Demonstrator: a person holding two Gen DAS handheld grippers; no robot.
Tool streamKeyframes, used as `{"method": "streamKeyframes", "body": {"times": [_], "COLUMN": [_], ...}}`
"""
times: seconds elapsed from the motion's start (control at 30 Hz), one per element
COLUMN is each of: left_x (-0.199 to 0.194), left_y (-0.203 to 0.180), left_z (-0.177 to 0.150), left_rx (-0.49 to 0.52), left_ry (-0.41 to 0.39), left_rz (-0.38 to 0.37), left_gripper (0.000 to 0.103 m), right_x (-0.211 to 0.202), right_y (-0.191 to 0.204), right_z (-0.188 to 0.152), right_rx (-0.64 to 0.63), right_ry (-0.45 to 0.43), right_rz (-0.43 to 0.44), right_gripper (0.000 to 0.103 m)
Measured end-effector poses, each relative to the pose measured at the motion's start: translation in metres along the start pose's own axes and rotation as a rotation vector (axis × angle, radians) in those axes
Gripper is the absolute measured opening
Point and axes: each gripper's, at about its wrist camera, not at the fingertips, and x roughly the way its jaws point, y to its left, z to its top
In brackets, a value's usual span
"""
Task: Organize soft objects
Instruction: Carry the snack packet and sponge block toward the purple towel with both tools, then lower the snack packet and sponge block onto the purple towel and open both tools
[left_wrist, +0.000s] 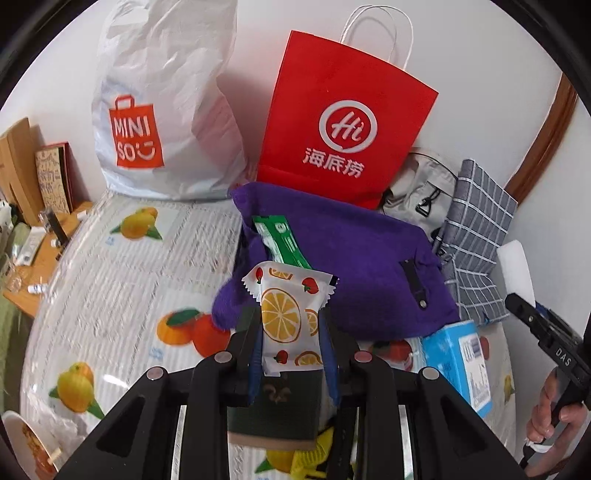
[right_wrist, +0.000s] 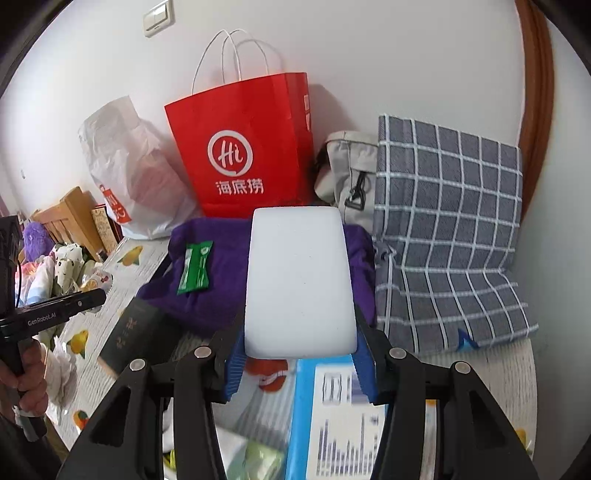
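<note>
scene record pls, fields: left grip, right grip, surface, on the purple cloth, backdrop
left grip: left gripper shut on fruit-print packet
right grip: right gripper shut on white foam block
surface: fruit-print bedspread
on the purple cloth: green packet lies on the purple cloth
backdrop: red paper bag, white plastic bag, grey bag and checked cushion near the wall

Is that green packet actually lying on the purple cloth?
Touching. The right wrist view shows the green packet lying flat on the purple cloth, with no gap between them.
</note>
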Motion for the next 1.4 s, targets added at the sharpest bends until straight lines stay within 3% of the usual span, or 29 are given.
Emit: {"method": "streamKeyframes", "body": {"times": [0.2, 0.5, 0.67, 0.83, 1.3, 1.4], "left_x": [0.012, 0.049, 0.084, 0.115, 0.141, 0.142], "left_y": [0.003, 0.008, 0.007, 0.003, 0.003, 0.003], "left_z": [0.016, 0.036, 0.041, 0.039, 0.032, 0.032], "left_rx": [-0.011, -0.014, -0.052, -0.054, -0.047, -0.050], "left_ry": [-0.010, 0.037, 0.099, 0.162, 0.230, 0.228], "left_rz": [0.003, -0.004, -0.057, -0.031, -0.016, -0.010], "left_gripper": [0.026, 0.027, 0.027, 0.027, 0.029, 0.032], "right_x": [0.031, 0.087, 0.122, 0.152, 0.181, 0.188], "right_y": [-0.002, -0.001, 0.000, -0.008, -0.008, -0.005], "right_z": [0.022, 0.038, 0.034, 0.026, 0.014, 0.013], "right_rx": [-0.004, -0.026, -0.036, -0.027, -0.023, -0.025], "right_ry": [0.016, 0.097, 0.151, 0.226, 0.320, 0.358], "right_rz": [0.020, 0.066, 0.080, 0.076, 0.089, 0.081], "right_gripper": [0.050, 0.050, 0.050, 0.050, 0.050, 0.055]}}
